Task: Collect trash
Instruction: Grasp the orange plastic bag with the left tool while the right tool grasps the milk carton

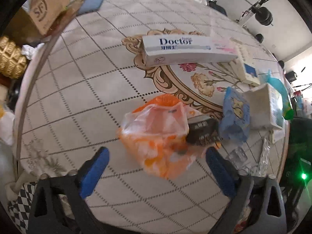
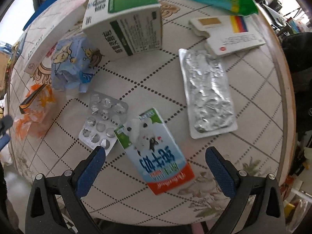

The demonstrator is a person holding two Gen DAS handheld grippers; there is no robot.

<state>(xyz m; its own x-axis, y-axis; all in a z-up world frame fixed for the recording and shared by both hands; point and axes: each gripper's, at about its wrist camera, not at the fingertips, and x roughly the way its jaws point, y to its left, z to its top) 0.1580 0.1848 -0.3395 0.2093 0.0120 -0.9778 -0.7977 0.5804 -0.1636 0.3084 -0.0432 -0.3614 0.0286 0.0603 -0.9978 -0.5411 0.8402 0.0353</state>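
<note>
Collection has not begun: all trash lies on the surface (image 2: 156, 81). Left gripper (image 1: 156, 156) fingers stand wide above the orange bag (image 1: 156, 132); right gripper (image 2: 154, 156) fingers stand wide over the milk carton (image 2: 156, 152). A blister pack (image 2: 103, 120) touches the carton's left; boxes crowd the far side.

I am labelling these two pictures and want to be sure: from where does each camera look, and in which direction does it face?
Left wrist: on the left gripper, facing down at the orange bag on the table; its open blue fingers show.
Right wrist: on the right gripper, facing down at the milk carton; its open blue fingers show.
Shared: the table, orange bag, blue wrapper.
</note>
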